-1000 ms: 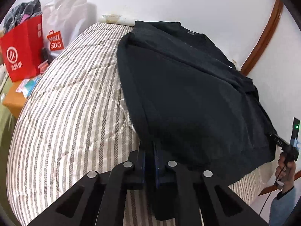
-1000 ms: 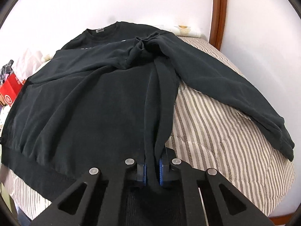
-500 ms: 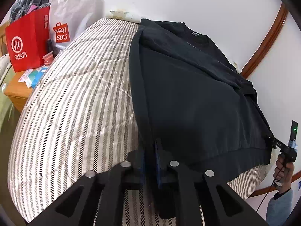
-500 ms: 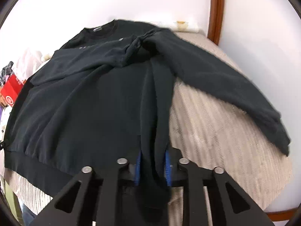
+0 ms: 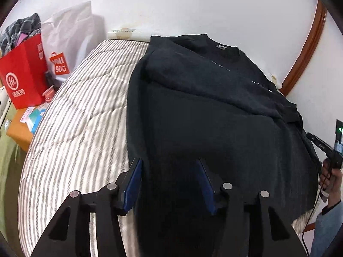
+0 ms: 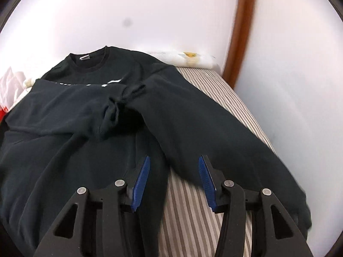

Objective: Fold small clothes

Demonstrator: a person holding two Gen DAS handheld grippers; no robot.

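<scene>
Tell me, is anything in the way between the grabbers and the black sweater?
Nothing visible is. The left gripper and right gripper have just been opening and now stand open right over the sweater on the striped bed. The bags sit off beside the bed.
</scene>
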